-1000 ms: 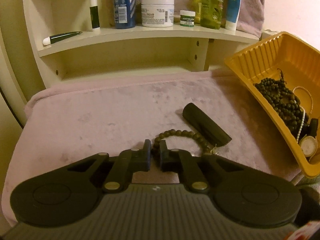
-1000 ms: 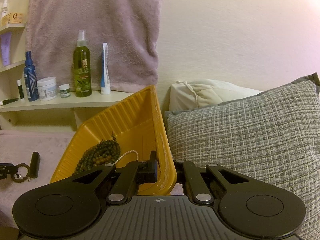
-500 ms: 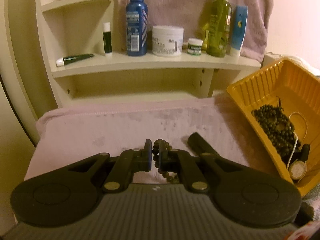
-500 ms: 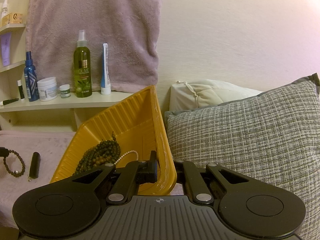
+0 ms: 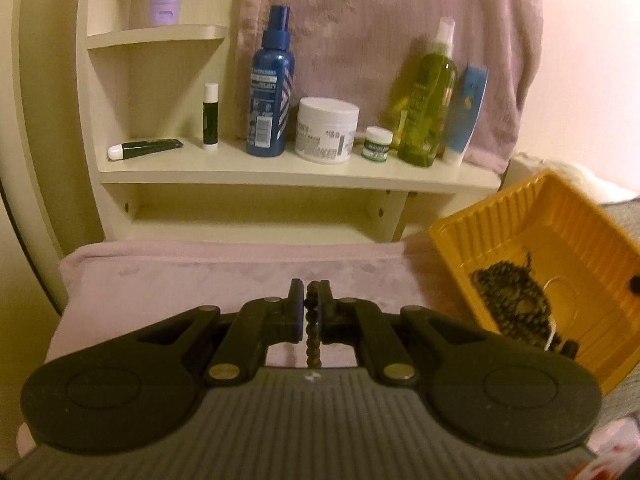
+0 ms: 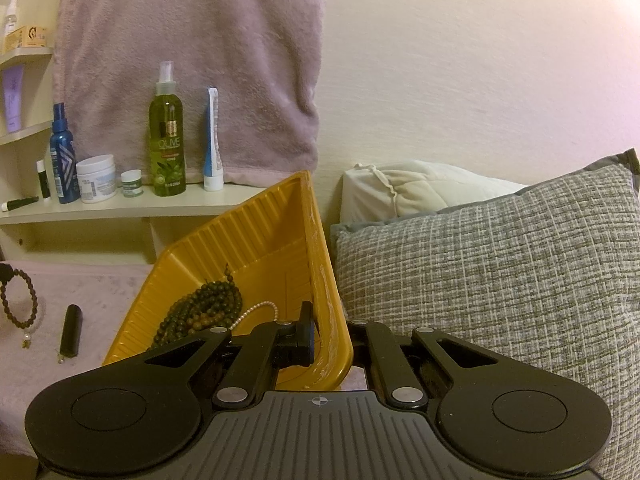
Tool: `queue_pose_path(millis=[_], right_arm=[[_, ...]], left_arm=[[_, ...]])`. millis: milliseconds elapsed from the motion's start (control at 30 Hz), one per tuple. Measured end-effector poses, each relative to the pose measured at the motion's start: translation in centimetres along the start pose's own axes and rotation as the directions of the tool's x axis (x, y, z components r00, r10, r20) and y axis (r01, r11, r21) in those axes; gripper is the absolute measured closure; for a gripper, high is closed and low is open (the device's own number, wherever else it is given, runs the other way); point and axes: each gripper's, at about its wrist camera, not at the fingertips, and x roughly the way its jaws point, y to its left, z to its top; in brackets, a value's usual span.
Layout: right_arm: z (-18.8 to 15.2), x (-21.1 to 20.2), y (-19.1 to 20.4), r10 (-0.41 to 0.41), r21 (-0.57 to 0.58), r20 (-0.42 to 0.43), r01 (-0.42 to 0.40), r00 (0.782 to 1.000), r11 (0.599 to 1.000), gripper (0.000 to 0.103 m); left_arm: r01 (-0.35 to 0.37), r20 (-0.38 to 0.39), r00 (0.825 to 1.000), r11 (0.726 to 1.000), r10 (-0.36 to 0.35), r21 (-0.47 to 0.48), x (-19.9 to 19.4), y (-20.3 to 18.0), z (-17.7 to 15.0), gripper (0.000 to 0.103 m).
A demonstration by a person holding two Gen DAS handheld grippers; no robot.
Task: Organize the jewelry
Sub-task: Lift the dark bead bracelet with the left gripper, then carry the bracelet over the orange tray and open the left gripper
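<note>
Left claw (image 5: 310,304) clamps the bead bracelet (image 5: 312,338); only the right view shows right claw (image 6: 329,334) apparently pinching the yellow tray's (image 6: 256,232) rim.

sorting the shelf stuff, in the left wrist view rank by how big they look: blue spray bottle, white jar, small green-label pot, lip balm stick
1. blue spray bottle
2. white jar
3. lip balm stick and small green-label pot: too alike to rank; the stick is taller, the pot wider.

Left wrist view faces shelf (image 5: 296,176) head-on, near; right wrist view sees shelf (image 6: 120,206) obliquely (farther, from right); both share it.
</note>
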Motion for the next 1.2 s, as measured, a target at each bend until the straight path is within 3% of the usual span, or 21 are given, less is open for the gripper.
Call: queue_pose_path(millis=[300,467,633,867,1100,1167,1200], right_arm=[[0.0,0.0,0.1,0.002,0.0,0.002,-0.002,1.0,1.0,0.097],[0.0,-0.1,0.1,0.002,0.002,0.003,-0.002,1.0,1.0,0.097],[0.0,-0.1,0.0,0.004,0.001,0.002,-0.004,1.0,1.0,0.097],[0.1,-0.1,0.0,0.004,0.002,0.001,-0.004,1.0,1.0,0.097],[0.2,-0.2,0.0,0.006,0.004,0.001,-0.006,1.0,1.0,0.097],[0.2,-0.2,0.0,0.007,0.005,0.001,-0.007,1.0,1.0,0.097],[0.1,-0.2,0.0,0.007,0.006,0.001,-0.007,1.0,1.0,0.097]], left_arm=[[0.053,0.017,0.998,0.999,-0.052,-0.013,-0.6,-1.1,1.0,0.098],[0.127,0.018,0.992,0.992,-0.127,0.02,-0.7,-4.3,1.1,0.098],[0.23,0.006,0.973,0.972,-0.231,0.046,-0.5,-8.1,1.2,0.098],[0.4,-0.042,0.916,0.915,-0.399,0.045,-0.3,-12.9,1.1,0.098],[0.546,-0.125,0.83,0.838,-0.543,-0.015,0.9,-15.6,0.6,0.098],[0.554,-0.161,0.821,0.833,-0.548,-0.01,1.5,-16.2,0.1,0.098],[0.546,-0.177,0.824,0.838,-0.537,0.001,1.9,-16.5,-0.2,0.098]])
